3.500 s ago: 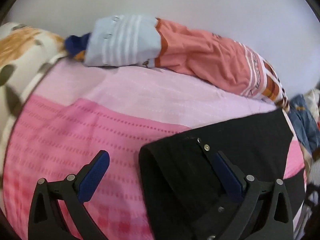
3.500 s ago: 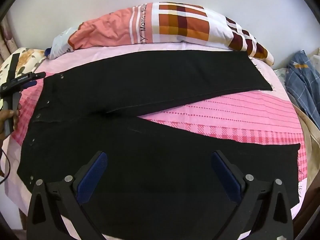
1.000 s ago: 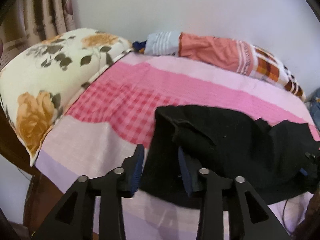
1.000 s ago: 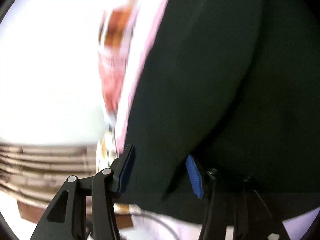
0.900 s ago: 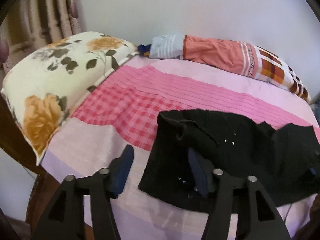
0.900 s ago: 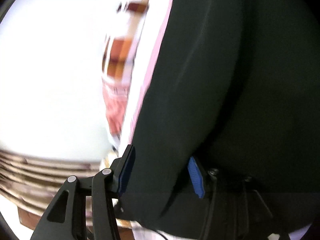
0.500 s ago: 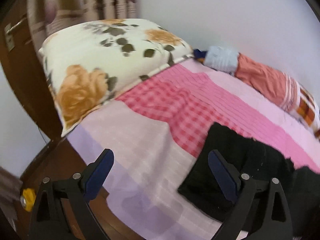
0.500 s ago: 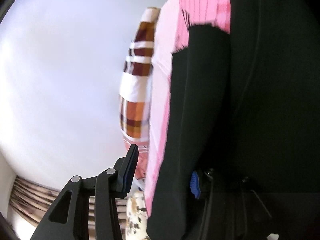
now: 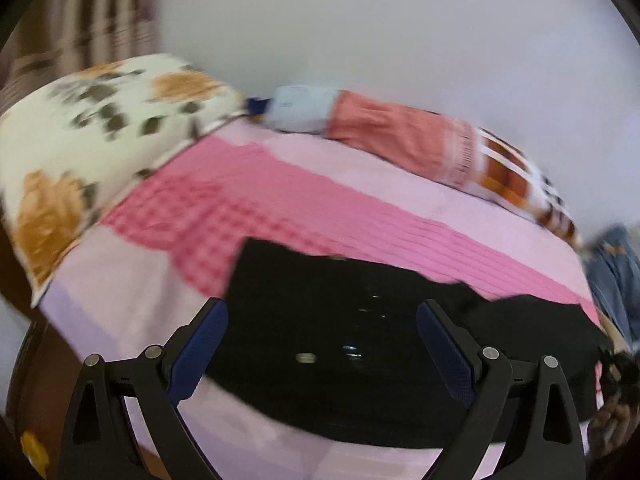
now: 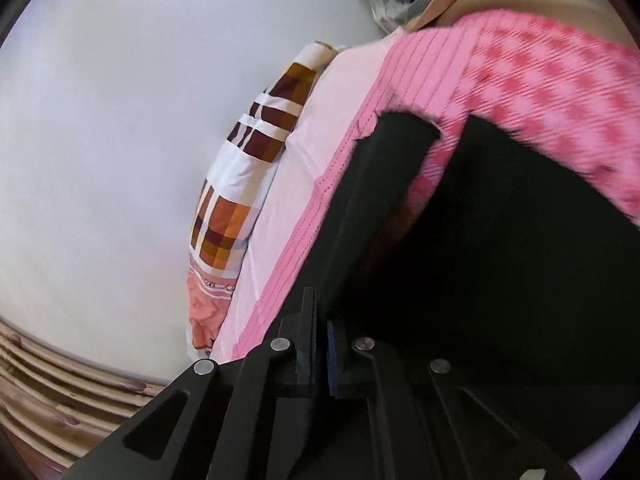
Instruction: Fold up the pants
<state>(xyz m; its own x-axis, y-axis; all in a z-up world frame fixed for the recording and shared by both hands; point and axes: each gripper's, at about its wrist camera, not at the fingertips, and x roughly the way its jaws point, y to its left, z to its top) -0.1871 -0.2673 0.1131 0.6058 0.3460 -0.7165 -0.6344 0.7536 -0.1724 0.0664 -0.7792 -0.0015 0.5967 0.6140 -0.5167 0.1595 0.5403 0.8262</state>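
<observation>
The left gripper (image 9: pixel 322 344) has released the pants (image 9: pixel 360 344), jaws wide above them; the right gripper (image 10: pixel 320 344) is clenched on their edge. They lie lengthwise along the bed's (image 9: pixel 360 208) near side.

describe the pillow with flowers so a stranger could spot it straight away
Start at the pink checked bedsheet covering the bed. At its left end, by the curtain, lies a cream fabric pillow. Unlike the long orange plaid bolster along the wall, it carries big orange flowers and dark leaves.
</observation>
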